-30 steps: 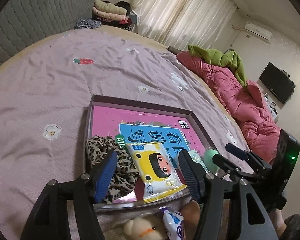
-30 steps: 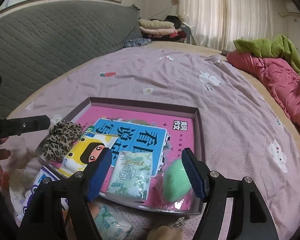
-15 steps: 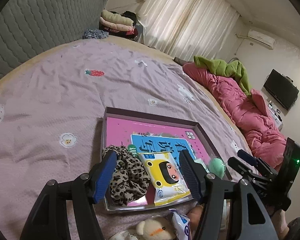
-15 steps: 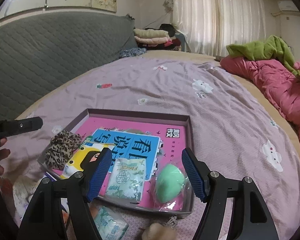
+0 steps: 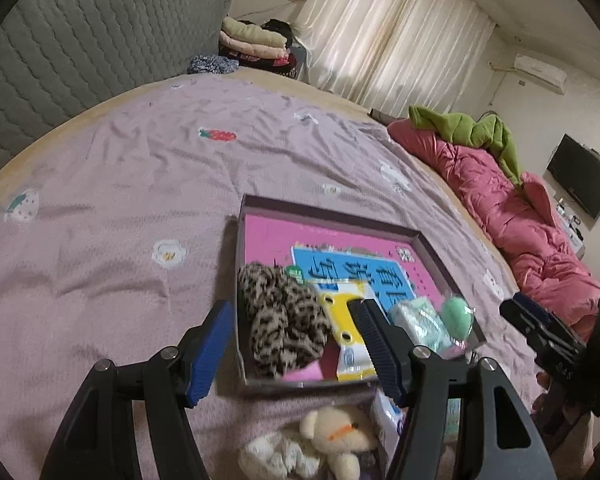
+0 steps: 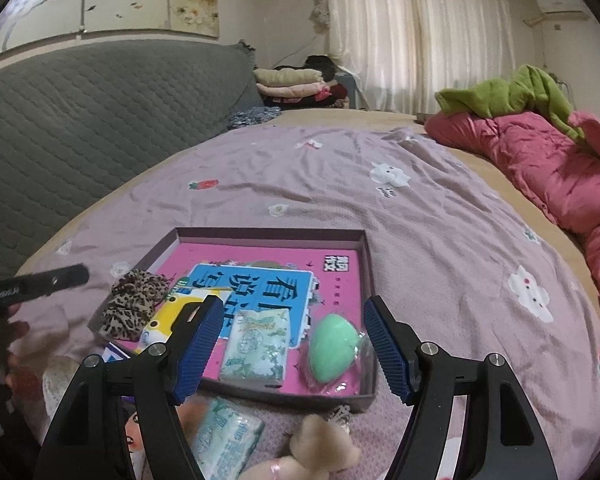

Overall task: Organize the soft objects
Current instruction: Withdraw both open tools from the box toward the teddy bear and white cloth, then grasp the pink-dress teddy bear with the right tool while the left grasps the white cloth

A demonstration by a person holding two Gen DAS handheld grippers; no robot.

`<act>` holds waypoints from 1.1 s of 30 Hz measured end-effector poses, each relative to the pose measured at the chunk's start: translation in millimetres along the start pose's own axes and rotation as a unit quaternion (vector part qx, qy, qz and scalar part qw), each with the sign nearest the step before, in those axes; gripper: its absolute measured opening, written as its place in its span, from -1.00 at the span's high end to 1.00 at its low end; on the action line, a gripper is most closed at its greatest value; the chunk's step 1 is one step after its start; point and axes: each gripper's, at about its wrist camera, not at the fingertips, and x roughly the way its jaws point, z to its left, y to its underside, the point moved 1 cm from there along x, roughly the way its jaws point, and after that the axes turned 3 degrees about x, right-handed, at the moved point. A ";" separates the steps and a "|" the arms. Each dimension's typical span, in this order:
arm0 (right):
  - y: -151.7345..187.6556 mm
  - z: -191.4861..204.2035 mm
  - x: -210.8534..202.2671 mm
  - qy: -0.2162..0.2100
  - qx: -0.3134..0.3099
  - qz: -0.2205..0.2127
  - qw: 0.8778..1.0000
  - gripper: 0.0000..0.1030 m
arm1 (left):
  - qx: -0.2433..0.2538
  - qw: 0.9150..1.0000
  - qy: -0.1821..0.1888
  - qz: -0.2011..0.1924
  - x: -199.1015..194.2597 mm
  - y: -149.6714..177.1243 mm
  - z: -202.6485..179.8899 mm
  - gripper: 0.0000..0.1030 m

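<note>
A shallow purple box (image 5: 332, 216) (image 6: 268, 233) lies on the bed. It holds a leopard scrunchie (image 5: 284, 320) (image 6: 134, 304), a yellow tissue pack (image 5: 342, 316) (image 6: 168, 320), a green-printed tissue pack (image 6: 258, 344) (image 5: 420, 320) and a green egg-shaped sponge (image 6: 332, 346) (image 5: 456, 312). My left gripper (image 5: 296, 344) is open and empty above the box's near left corner. My right gripper (image 6: 292, 344) is open and empty above the near edge. A cream plush (image 5: 336, 436), a tan plush (image 6: 320, 444) and another tissue pack (image 6: 224, 436) lie in front of the box.
The lilac bedsheet (image 5: 140, 184) spreads to the left and behind the box. A pink quilt (image 5: 512, 216) (image 6: 548, 160) with a green garment lies along the right. A grey quilted headboard (image 6: 80, 120) and folded clothes (image 5: 256, 40) stand at the back.
Both grippers have pulled back and risen from the box, so the box looks smaller. The left gripper has also shifted left. Both stay open and empty.
</note>
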 end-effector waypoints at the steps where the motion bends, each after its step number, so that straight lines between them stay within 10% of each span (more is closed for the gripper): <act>1: 1.0 -2.5 0.0 0.005 0.004 0.002 1.000 -0.43 | 0.002 1.000 0.000 0.004 -1.2 3.1 -2.2 -0.26; 33: 41.3 -6.2 -52.9 0.003 0.068 0.029 0.997 -0.44 | -0.013 0.998 -0.019 0.050 -38.6 56.4 -1.3 -0.26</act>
